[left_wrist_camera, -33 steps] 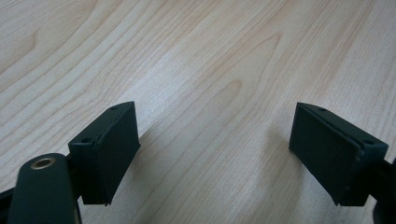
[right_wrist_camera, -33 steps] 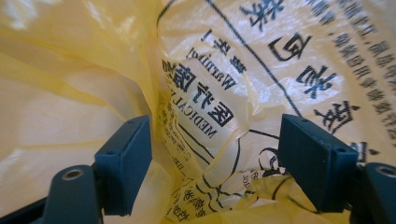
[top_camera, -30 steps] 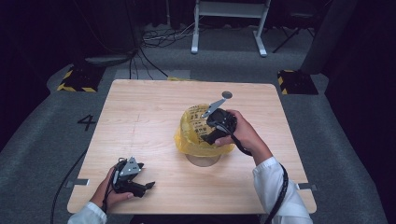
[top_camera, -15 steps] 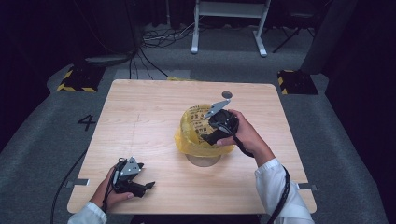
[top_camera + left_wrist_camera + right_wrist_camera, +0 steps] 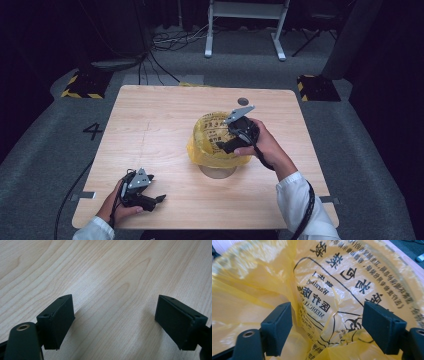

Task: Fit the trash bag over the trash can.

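Observation:
A yellow medical-waste bag [image 5: 212, 142] lines a round clear bin [image 5: 216, 171] near the middle of the wooden table [image 5: 165, 115]. My right gripper [image 5: 225, 145] is held over the bag's right rim, pointing down into its mouth. In the right gripper view its jaws stand open [image 5: 325, 327] with the printed yellow plastic [image 5: 337, 277] behind them and nothing between them. My left gripper [image 5: 159, 199] rests low at the table's front left, open [image 5: 115, 325] over bare wood.
A small dark disc [image 5: 243, 101] lies on the table's far right part. Beyond the table stand a white frame [image 5: 245, 25], floor cables [image 5: 175, 40] and yellow-black striped blocks [image 5: 82, 82]. A "4" [image 5: 93, 131] marks the grey floor at left.
The right gripper has shifted slightly toward the bag's inside. The left gripper has stayed where it was.

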The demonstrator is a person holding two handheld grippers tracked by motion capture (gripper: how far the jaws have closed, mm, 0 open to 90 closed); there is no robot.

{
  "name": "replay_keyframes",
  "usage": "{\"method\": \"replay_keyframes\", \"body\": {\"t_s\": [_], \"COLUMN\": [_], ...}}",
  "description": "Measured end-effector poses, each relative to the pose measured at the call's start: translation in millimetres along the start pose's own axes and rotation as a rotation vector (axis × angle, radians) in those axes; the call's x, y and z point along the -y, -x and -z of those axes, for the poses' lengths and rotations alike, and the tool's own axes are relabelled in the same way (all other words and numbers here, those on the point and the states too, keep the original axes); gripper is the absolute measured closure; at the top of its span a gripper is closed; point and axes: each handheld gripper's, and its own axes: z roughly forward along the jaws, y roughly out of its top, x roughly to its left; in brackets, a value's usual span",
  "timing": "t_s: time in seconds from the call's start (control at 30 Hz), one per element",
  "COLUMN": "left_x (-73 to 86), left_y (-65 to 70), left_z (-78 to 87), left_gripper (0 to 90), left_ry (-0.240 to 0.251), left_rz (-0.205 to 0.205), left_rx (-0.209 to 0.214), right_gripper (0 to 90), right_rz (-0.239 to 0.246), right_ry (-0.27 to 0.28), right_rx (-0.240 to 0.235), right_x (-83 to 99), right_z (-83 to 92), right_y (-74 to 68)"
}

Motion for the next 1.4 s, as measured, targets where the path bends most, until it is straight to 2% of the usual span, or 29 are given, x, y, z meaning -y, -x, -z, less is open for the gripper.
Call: {"method": "replay_keyframes", "body": {"t_s": [0.13, 0.47, 0.7, 1.0, 1.4], "left_x": [0.0, 0.0, 0.0, 0.0, 0.0], "left_y": [0.0, 0.0, 0.0, 0.0, 0.1], "left_z": [0.0, 0.0, 0.0, 0.0, -0.1], "left_gripper": [15.6, 15.6, 15.6, 15.6, 15.6], "left_ry": [0.0, 0.0, -0.001, 0.0, 0.0], "left_rz": [0.0, 0.0, 0.001, 0.001, 0.002], "left_rx": [0.0, 0.0, 0.001, 0.0, 0.002], "right_gripper": [21.0, 20.1, 20.0, 20.1, 20.1], "right_rz": [0.003, 0.007, 0.02, 0.042, 0.087], "right_ry": [0.02, 0.052, 0.053, 0.056, 0.042], "right_rx": [0.006, -0.021, -0.03, -0.034, -0.016], "right_x": [0.6, 4.1, 6.2, 9.3, 19.2], "right_z": [8.8, 18.2, 19.3, 31.1, 45.0], "right_y": [1.3, 3.2, 0.2, -3.8, -8.6]}}
